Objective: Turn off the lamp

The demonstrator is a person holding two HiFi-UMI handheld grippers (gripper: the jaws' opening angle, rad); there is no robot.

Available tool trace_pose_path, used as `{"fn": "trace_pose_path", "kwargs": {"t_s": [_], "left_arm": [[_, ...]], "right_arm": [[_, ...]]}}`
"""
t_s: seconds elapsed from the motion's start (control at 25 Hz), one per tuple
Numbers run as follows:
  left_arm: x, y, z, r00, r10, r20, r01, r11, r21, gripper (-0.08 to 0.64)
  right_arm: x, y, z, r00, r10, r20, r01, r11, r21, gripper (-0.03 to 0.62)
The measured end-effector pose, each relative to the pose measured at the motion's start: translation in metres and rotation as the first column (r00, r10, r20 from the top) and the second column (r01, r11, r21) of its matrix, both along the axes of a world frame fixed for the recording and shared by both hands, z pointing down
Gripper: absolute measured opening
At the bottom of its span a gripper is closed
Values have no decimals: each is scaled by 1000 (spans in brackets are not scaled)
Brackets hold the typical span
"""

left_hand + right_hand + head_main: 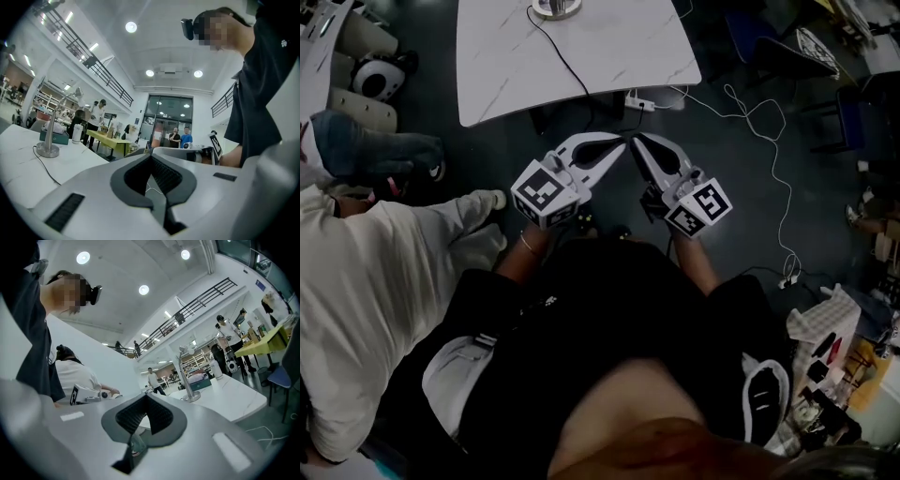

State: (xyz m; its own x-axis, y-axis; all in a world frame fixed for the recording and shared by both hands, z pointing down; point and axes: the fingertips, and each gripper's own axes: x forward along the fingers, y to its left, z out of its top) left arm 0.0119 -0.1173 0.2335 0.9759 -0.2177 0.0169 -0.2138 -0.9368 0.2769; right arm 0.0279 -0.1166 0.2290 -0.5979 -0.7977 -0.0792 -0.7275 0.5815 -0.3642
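Black shirt (609, 309) closest, filling lower head view. Just beyond: left gripper (619, 143) and right gripper (637, 141), both clamped shut on nothing, tips close together over dark floor (741, 216). Base of lamp (555, 7) on white marble table (609, 56), well apart from both grippers; black cord (567, 61) trailing to near edge.

At your 12 o'clock the counter (506, 75) looks smooth and marble-veined; the lamp (555, 7) has a shiny metal base.
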Motion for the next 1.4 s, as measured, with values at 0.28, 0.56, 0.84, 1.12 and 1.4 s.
{"fn": "trace_pose_path", "kwargs": {"t_s": [0.28,0.56,0.84,1.12,1.4], "left_arm": [[10,22,-2,997,-61,41,61,998,13,6],[23,59,-10,993,-117,10,117,993,11,6],[22,101,-2,986,-162,38,162,987,8,6],[8,137,2,974,-221,48,221,975,6,6],[-7,172,5,960,-276,56,276,961,4,6]], "right_arm": [[21,26,-13,1000,13,19,-14,999,30,0],[32,69,-14,999,-30,21,29,999,41,0],[27,107,-15,995,-96,30,94,994,46,0],[10,140,-12,986,-163,42,162,986,43,0],[-7,174,-10,973,-226,45,224,974,46,0]]}}
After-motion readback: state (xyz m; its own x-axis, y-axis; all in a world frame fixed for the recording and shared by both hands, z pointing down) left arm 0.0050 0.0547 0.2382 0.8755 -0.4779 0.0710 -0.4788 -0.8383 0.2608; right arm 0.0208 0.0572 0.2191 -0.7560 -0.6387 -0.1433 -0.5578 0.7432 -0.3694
